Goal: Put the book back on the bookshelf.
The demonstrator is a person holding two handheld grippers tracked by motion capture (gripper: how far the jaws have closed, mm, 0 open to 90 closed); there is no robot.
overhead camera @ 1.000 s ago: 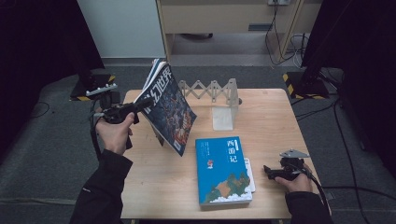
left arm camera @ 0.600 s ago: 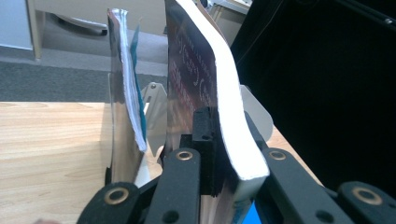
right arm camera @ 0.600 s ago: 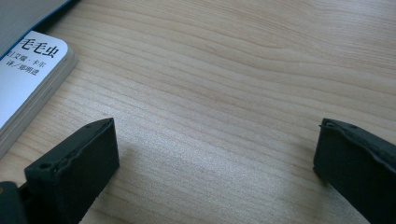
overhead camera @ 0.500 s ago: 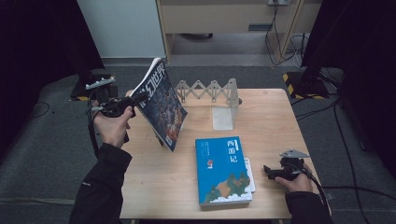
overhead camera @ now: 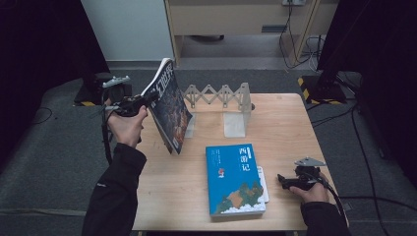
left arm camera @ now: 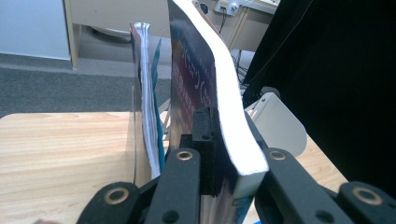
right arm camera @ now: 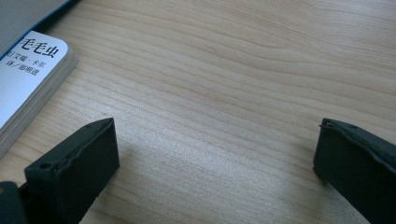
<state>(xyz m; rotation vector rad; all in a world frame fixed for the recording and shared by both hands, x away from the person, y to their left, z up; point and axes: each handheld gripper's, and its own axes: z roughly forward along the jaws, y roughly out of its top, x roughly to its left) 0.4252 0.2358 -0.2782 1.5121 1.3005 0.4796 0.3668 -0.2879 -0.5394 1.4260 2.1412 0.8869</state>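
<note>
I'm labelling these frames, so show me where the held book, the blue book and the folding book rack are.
held book point(overhead camera: 172, 115), high view, on its dark front cover.
blue book point(overhead camera: 235, 179), high view, on the middle of its cover.
folding book rack point(overhead camera: 216, 95), high view, on its zigzag lattice.

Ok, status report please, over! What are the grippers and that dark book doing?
Left hand-held gripper clamped on dark book, lifted. Right hand-held gripper open on table. Rack ahead.
</note>
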